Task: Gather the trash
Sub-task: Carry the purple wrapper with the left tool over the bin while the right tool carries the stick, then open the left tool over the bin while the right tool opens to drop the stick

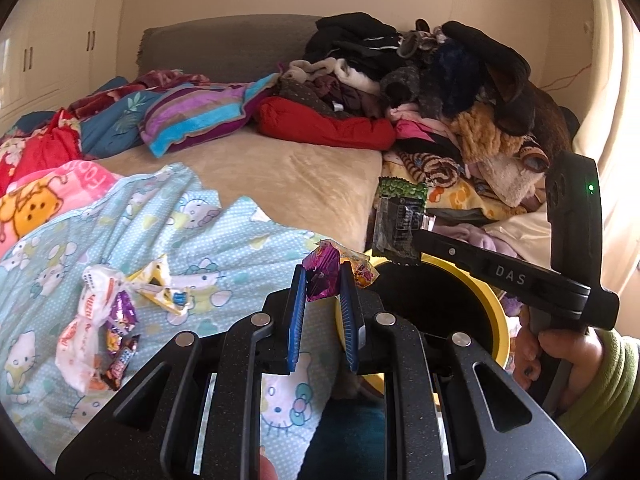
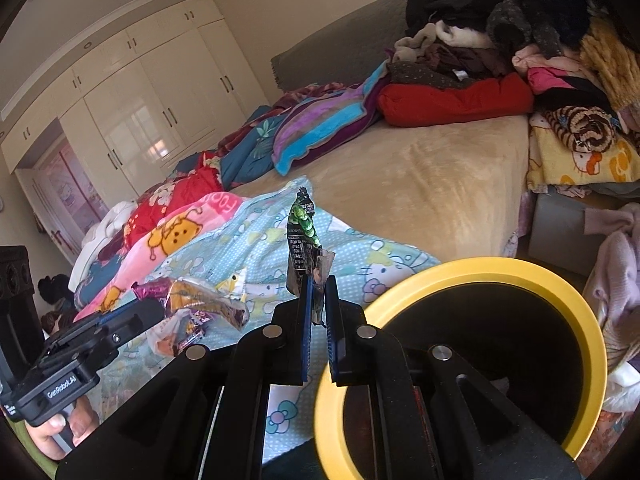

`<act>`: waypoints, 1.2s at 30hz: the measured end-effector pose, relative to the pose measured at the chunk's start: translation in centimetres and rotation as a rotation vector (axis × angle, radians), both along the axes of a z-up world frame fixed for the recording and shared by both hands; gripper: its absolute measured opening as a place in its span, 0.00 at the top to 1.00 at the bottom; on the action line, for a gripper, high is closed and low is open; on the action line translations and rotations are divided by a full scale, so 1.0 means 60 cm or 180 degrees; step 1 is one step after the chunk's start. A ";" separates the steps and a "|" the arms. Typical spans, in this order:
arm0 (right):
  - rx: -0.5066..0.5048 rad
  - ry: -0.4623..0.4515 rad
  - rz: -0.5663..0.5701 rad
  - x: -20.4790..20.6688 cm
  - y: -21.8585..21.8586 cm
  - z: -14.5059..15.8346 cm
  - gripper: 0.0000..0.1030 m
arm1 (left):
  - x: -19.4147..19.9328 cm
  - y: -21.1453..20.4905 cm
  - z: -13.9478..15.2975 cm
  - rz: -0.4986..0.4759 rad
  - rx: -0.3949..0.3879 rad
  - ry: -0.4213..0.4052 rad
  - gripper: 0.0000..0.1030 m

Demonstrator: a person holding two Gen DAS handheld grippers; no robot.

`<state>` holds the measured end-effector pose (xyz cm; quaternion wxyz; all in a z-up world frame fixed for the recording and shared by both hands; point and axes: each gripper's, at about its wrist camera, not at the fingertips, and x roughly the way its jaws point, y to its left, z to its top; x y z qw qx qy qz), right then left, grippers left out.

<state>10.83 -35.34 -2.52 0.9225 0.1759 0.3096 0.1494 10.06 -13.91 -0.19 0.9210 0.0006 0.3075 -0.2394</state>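
My left gripper (image 1: 323, 280) is shut on a crumpled purple and orange wrapper (image 1: 320, 274), held above the bed's edge beside the yellow-rimmed bin (image 1: 498, 312). It also shows in the right wrist view (image 2: 160, 308) with the wrapper (image 2: 204, 300). My right gripper (image 2: 318, 280) is shut on a green and black wrapper (image 2: 303, 240), just left of the bin (image 2: 404, 292). In the left wrist view that wrapper (image 1: 398, 220) hangs over the bin's far rim. Several more wrappers (image 1: 108, 320) lie on the light blue blanket (image 1: 224, 232).
The bed has a beige cover (image 1: 304, 184) and piled blankets at the left (image 1: 44, 152). A tall heap of clothes (image 1: 440, 80) fills the right side. White wardrobes (image 2: 152, 112) stand along the far wall.
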 end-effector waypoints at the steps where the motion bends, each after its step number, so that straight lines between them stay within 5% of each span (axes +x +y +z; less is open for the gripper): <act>1: 0.0004 0.0004 -0.0021 -0.001 -0.005 -0.001 0.93 | -0.001 -0.006 -0.001 -0.0027 0.0011 0.0002 0.89; 36: -0.0026 0.0201 -0.0511 -0.018 -0.141 -0.044 0.93 | -0.014 -0.136 -0.045 -0.0512 0.0152 0.0172 0.89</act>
